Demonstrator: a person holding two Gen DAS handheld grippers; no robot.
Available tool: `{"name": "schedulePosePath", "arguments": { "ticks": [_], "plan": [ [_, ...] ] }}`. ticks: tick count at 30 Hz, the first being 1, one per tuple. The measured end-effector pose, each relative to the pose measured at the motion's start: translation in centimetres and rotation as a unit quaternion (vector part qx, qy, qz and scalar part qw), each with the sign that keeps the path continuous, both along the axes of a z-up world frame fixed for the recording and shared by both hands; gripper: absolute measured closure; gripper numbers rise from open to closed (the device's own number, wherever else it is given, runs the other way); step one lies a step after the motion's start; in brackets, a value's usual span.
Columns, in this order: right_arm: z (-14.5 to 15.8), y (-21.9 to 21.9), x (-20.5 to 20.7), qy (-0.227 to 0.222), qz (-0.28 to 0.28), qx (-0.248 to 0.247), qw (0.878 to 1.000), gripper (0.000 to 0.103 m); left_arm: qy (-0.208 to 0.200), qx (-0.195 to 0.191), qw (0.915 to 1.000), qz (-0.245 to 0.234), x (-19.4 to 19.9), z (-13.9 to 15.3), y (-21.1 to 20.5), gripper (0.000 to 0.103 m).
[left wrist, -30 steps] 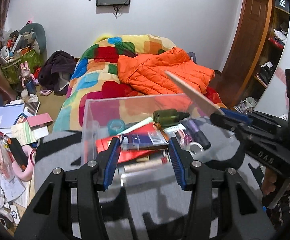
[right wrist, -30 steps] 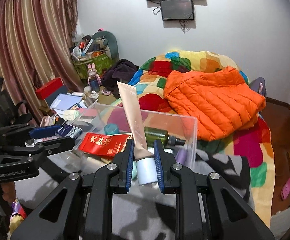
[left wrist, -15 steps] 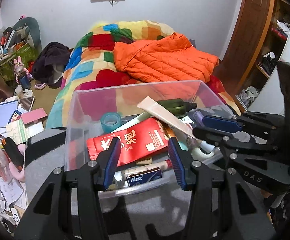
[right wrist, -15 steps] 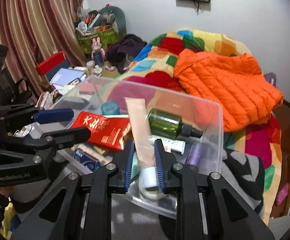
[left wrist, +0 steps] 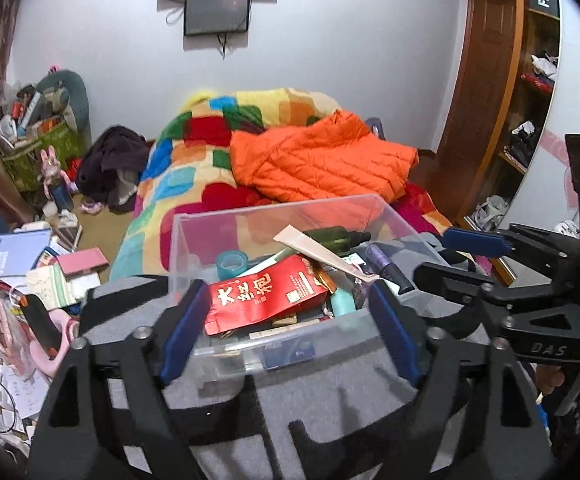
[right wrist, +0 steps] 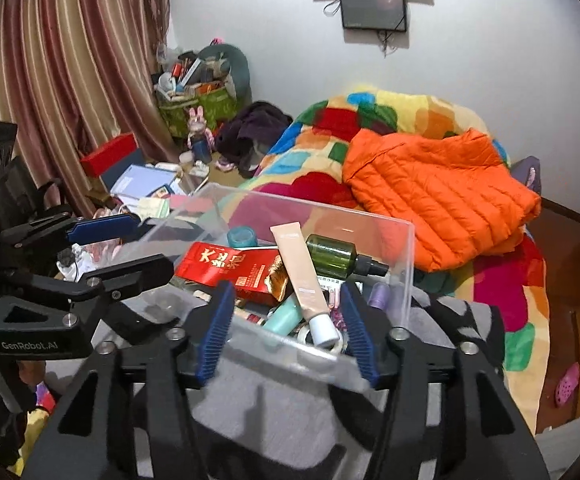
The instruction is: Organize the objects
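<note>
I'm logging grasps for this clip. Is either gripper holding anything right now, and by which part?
Nothing is held. The right gripper has just opened off the beige tube, now lying in the clear box; the left gripper has opened too, empty.

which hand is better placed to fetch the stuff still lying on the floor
Probably left. The left gripper is open, empty and on the side nearer the papers on the floor; the right gripper, also open, is farther.
</note>
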State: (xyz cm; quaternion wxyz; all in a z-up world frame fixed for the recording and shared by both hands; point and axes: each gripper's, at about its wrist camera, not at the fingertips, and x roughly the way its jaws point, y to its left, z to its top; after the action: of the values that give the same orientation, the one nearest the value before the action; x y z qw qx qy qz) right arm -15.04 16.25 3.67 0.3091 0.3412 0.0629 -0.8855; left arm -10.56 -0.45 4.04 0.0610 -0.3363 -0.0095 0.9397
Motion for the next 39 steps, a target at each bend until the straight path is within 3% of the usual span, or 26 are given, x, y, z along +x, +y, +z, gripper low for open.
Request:
{"name": "schedulePosePath", "arguments": {
  "ticks": [4, 9, 20, 39],
  "plan": [
    [0.5, 0.7, 1.6, 0.013, -0.023, -0.007, 1.0, 0.033, 0.019, 0.006, 0.9998, 0.004, 1.7, 0.4, -0.1, 0.008],
    [0.5, 1.7, 3.4, 0.024, -0.043, -0.017, 0.999, 0.021, 0.033, 0.008, 0.9994, 0.008, 3.5, 0.1, -0.2, 0.007],
    [-1.6, 3.2, 5.2, 0.003, -0.082, -0.031, 0.996, 0.021, 0.022, 0.022, 0.9995, -0.003, 5.3, -1.3, 0.1, 0.006],
    [-2.1, 2.7, 5.5, 0.0, -0.076, -0.029, 0.997, 0.021, 0.001, 0.03, 0.9995, 0.002, 5.0, -2.6, 0.1, 0.006]
  ]
}}
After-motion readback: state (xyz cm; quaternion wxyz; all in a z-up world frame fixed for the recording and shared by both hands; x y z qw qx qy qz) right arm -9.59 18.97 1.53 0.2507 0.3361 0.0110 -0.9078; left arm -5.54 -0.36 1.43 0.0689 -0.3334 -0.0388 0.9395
